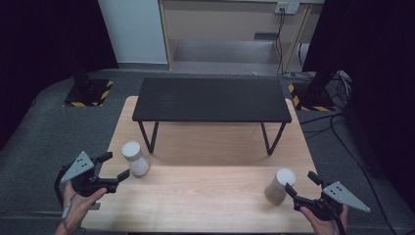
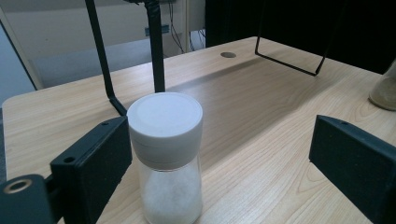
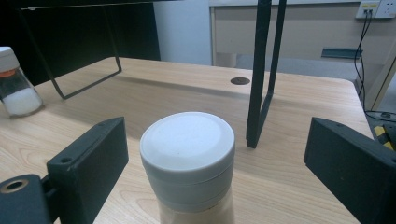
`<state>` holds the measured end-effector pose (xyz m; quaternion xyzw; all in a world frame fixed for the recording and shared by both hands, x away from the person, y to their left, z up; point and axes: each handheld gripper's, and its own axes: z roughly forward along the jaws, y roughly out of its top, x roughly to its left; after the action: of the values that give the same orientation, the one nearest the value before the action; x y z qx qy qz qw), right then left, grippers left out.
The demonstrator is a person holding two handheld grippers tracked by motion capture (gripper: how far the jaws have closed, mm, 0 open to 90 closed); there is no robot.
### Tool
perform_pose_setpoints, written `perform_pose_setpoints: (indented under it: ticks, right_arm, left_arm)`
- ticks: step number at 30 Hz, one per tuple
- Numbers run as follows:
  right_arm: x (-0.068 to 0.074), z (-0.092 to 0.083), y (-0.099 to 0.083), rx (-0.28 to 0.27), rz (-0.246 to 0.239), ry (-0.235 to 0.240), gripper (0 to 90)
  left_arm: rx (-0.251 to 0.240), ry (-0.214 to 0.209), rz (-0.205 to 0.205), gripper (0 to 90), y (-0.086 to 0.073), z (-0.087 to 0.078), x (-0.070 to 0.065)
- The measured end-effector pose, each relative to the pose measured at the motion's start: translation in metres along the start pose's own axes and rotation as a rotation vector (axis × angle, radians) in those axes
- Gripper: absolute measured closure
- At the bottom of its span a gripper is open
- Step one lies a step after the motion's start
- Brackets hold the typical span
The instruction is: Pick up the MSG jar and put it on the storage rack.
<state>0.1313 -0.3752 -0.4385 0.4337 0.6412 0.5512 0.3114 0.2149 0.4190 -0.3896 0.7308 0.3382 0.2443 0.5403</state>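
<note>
Two white-capped glass shakers stand on the wooden table (image 1: 205, 196). The one with white grains (image 1: 135, 159) (image 2: 166, 154) is at the left, and my left gripper (image 1: 116, 165) (image 2: 222, 158) is open around it. The shaker sits close to the left jaw, with a wide gap to the other. The shaker with tan powder (image 1: 279, 186) (image 3: 187, 154) is at the right, between the open jaws of my right gripper (image 1: 299, 183) (image 3: 222, 158), and neither pad presses on it. Each gripper view also catches the other shaker far off: the tan one (image 2: 385, 88) and the white one (image 3: 16, 88).
A low black bench (image 1: 210, 99) stands on thin metal legs (image 1: 149, 137) across the far half of the table. Bare wood lies between the two shakers. Dark stands with yellow-black taped bases (image 1: 88, 93) flank the table on the floor.
</note>
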Motion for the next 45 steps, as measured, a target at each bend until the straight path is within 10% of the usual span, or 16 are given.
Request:
perform_pose_setpoints:
  ticks: [45]
  right_arm:
    - [-0.0006,-0.0013,-0.0007,-0.011,-0.008,0.014,7.6]
  left_arm:
    - [0.02,0.014,0.012,4.5,0.0014,0.0011,-0.0033]
